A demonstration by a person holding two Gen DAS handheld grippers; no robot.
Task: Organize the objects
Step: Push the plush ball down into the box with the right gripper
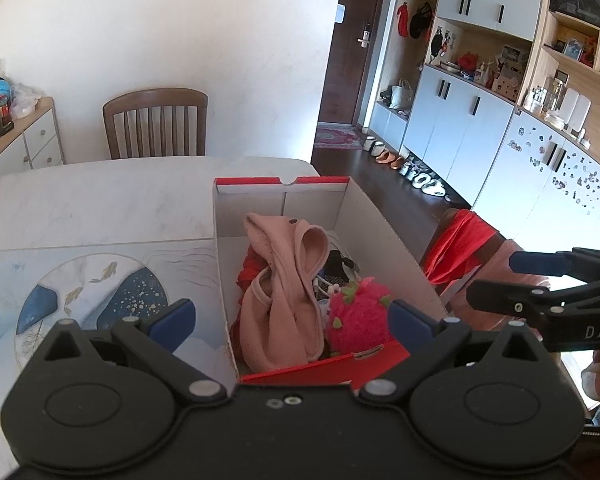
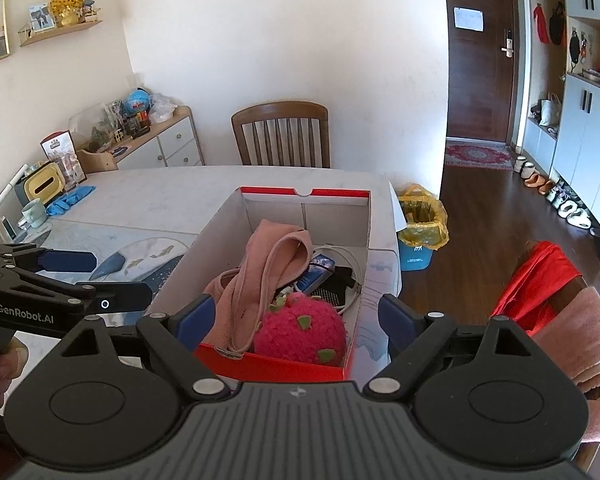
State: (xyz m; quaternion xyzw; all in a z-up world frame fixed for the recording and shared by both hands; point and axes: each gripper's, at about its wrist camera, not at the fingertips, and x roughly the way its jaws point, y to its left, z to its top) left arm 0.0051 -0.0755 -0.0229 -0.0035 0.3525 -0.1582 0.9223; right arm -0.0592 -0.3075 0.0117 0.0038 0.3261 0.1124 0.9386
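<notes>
An open red and white shoe box (image 1: 380,224) (image 2: 356,240) stands on the marble table (image 1: 100,200) (image 2: 148,196). It holds a pink garment (image 1: 284,288) (image 2: 260,276), a pink strawberry plush (image 1: 356,316) (image 2: 300,332), a red cloth (image 1: 250,272), a white cable (image 2: 348,260) and dark small items (image 2: 332,292). My left gripper (image 1: 292,320) is open and empty above the box's near end. My right gripper (image 2: 292,320) is open and empty, also above the near end. Each gripper shows at the side of the other view (image 1: 500,280) (image 2: 112,280).
A fish-pattern mat (image 1: 92,296) lies left of the box. A wooden chair (image 1: 156,124) (image 2: 282,134) stands behind the table. A chair draped with red and pink cloth (image 1: 460,244) (image 2: 548,280) is on the right. A bin with a yellow bag (image 2: 420,220), cups and a tissue box (image 2: 44,186) are nearby.
</notes>
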